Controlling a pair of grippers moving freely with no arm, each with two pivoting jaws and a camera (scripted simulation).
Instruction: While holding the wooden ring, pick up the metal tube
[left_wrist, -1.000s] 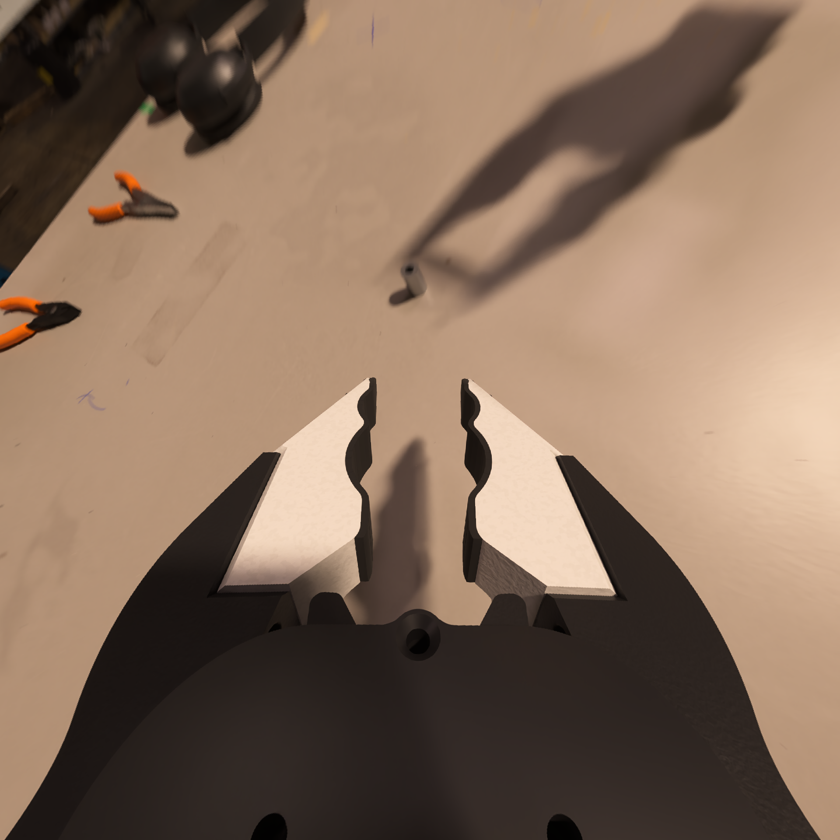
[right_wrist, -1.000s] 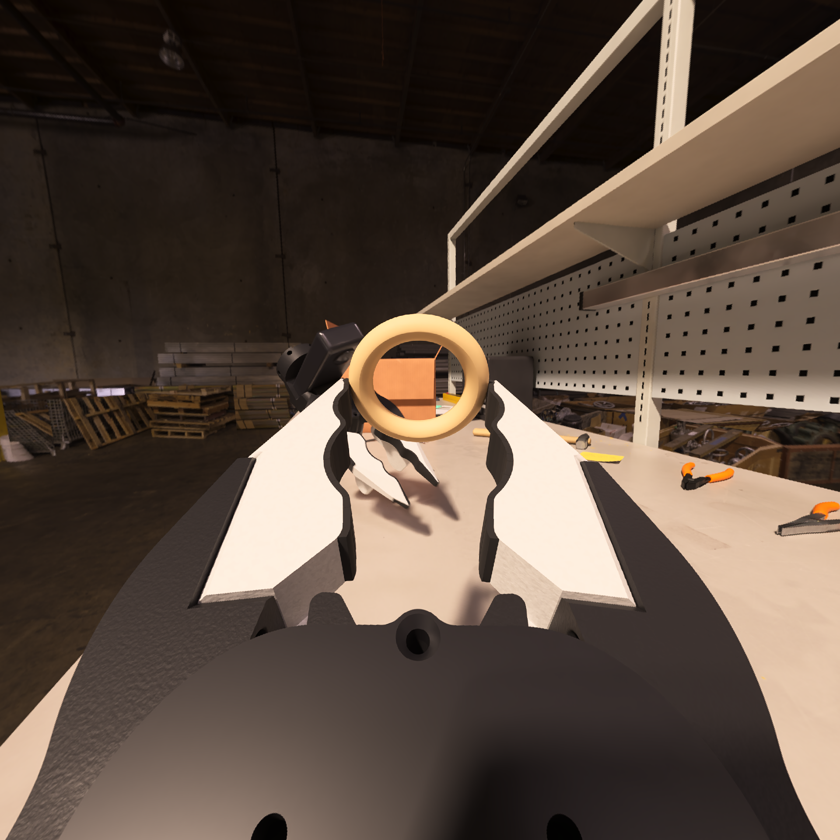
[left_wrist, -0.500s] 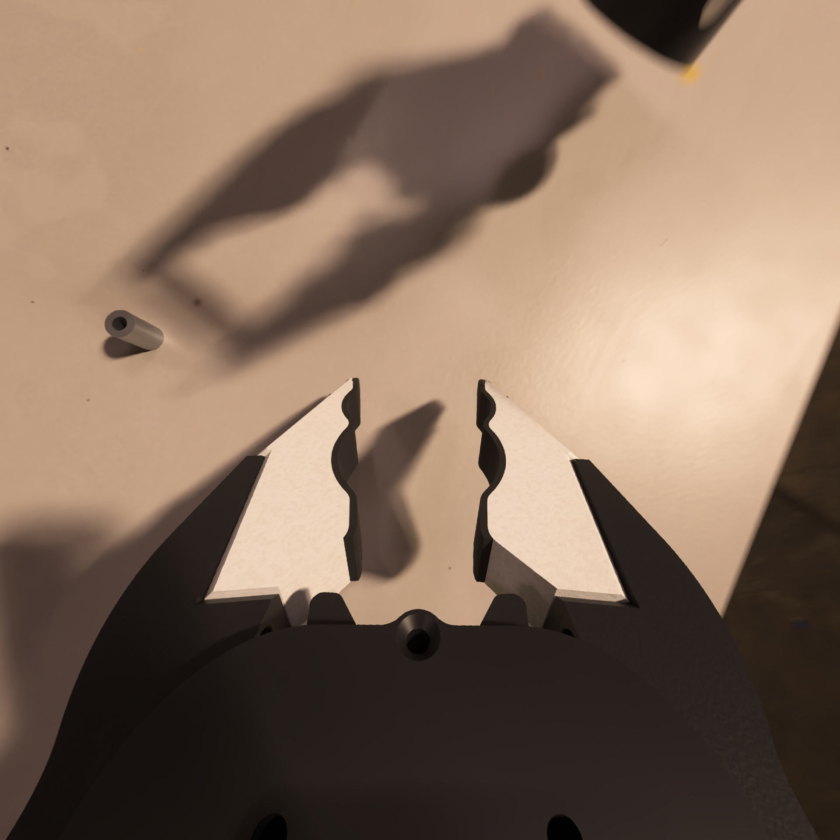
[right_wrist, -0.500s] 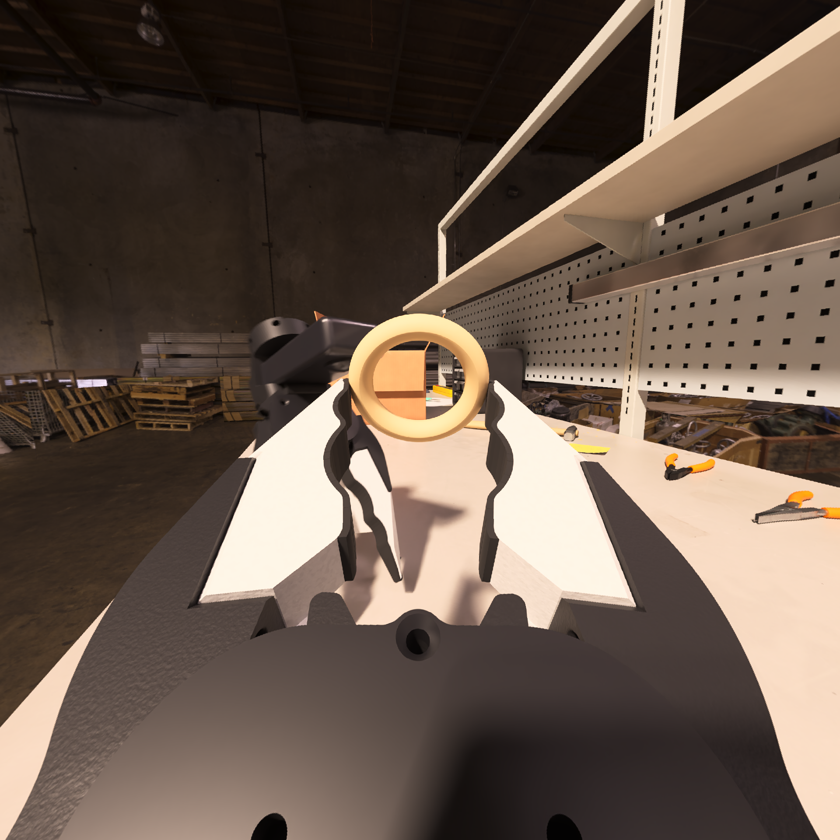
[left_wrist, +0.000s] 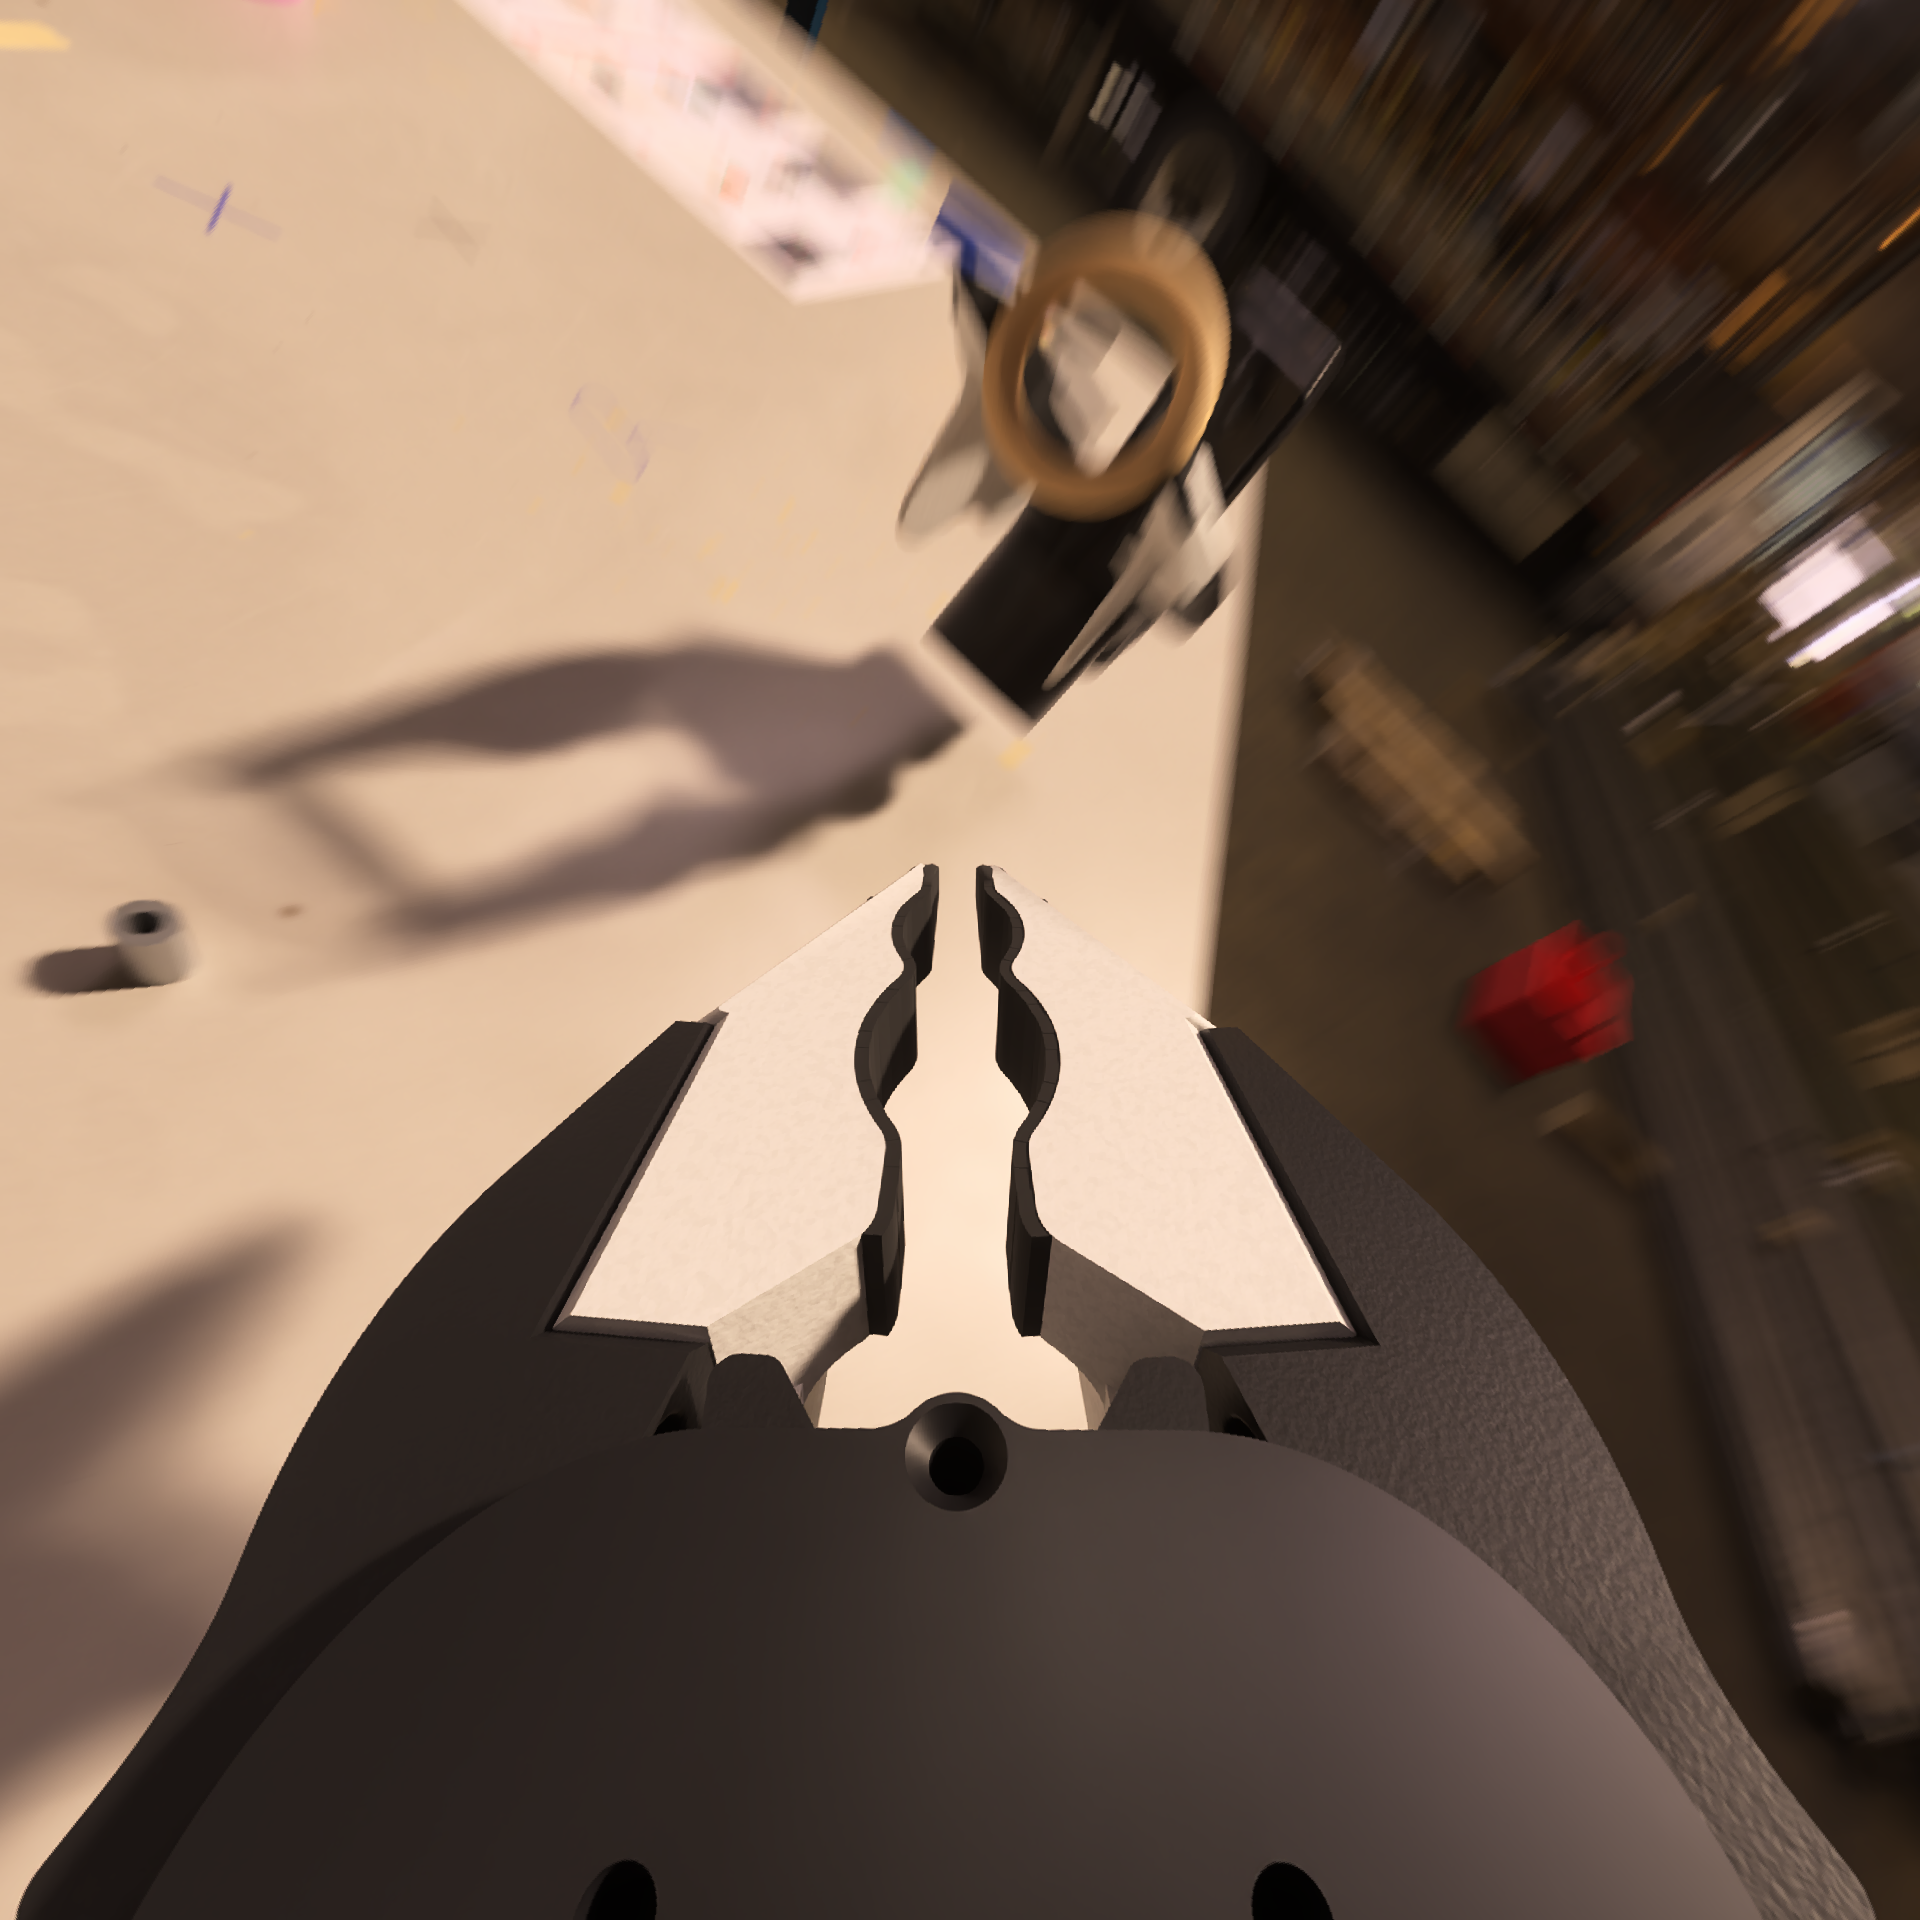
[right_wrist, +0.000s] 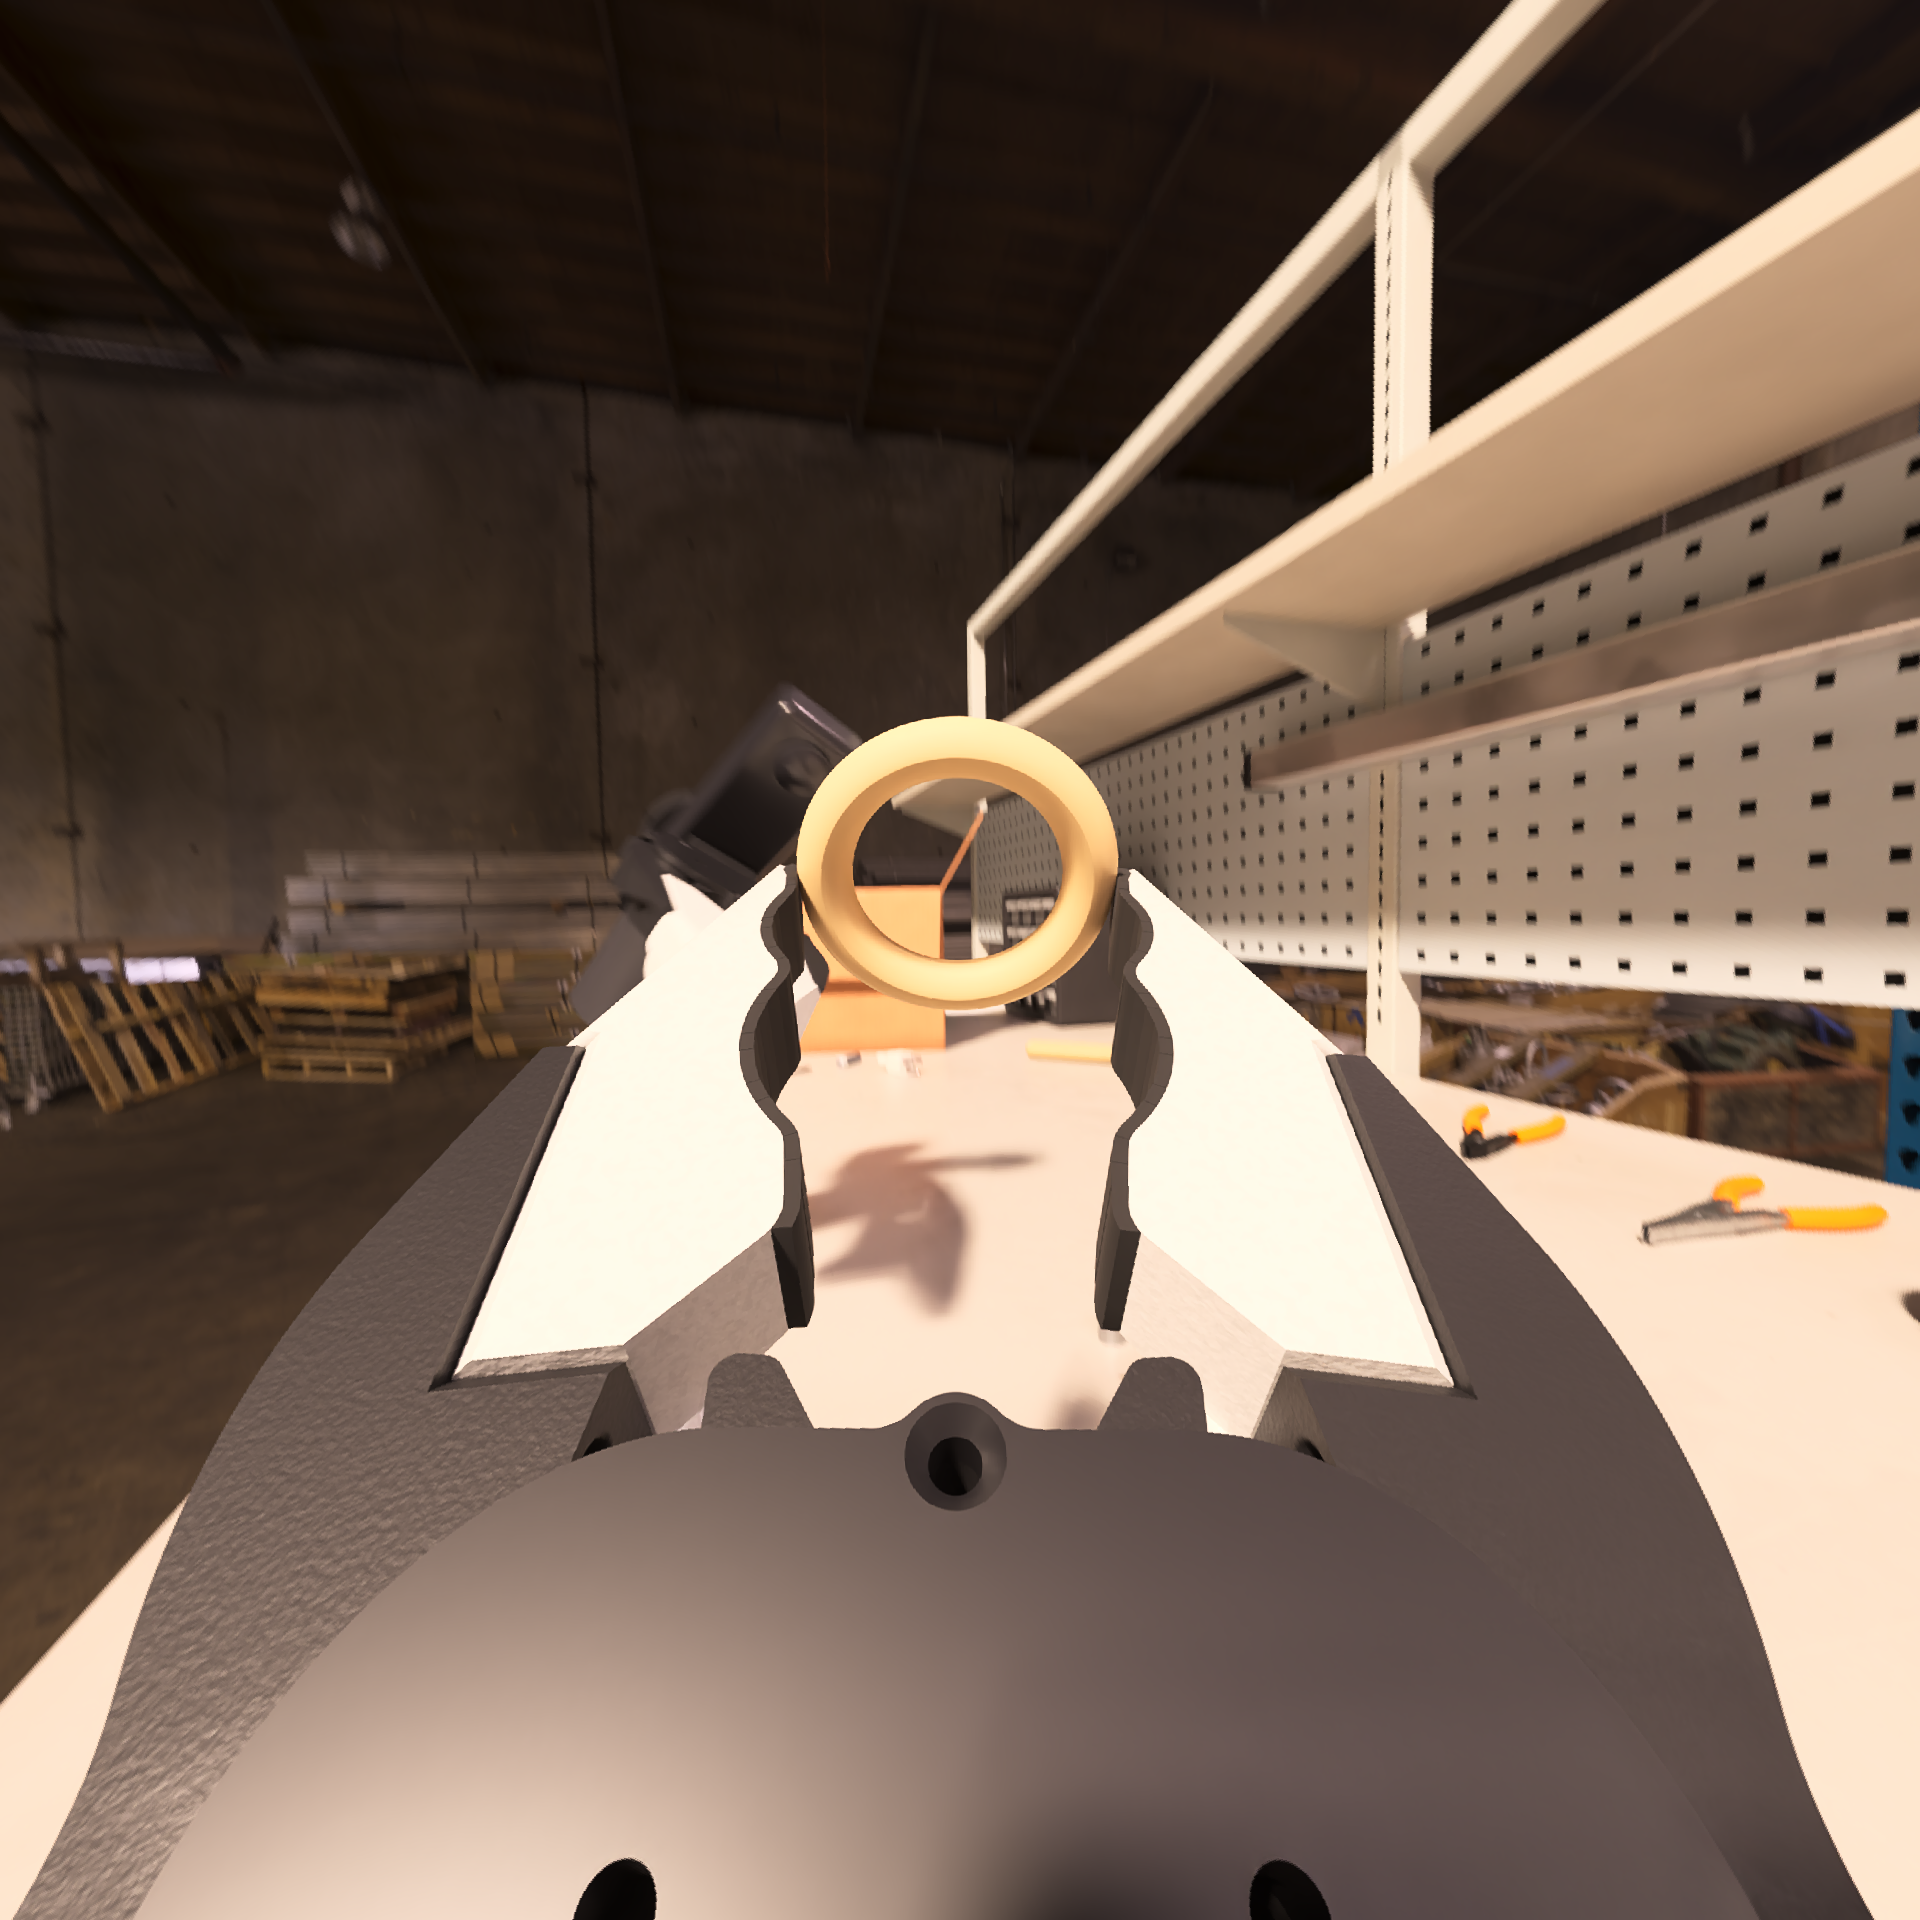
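The metal tube (left_wrist: 154, 940) is a short grey cylinder that lies on the beige table (left_wrist: 416, 520), far to the left of my left gripper (left_wrist: 956, 873). The left gripper hangs above the table near its right edge, its tips almost touching, with nothing between them. My right gripper (right_wrist: 956, 883) is shut on the wooden ring (right_wrist: 956, 979) and holds it upright at its fingertips, above the table. The ring (left_wrist: 1200, 332) and the right gripper (left_wrist: 1091, 436) show blurred ahead in the left wrist view. The left gripper's dark body (right_wrist: 748, 800) shows tilted behind the ring.
Two orange-handled pliers (right_wrist: 1507, 1127) (right_wrist: 1766, 1216) lie on the table to the right. An orange box (right_wrist: 883, 977) stands at the far end. A pegboard and shelves (right_wrist: 1558, 810) line the right side. The table edge (left_wrist: 1236, 831) drops to a dark floor with a red object (left_wrist: 1548, 1003).
My left gripper has swung round and lifted its view, and its fingers have closed from open to almost touching. The tube stays on the table to its left. The right gripper still holds the ring.
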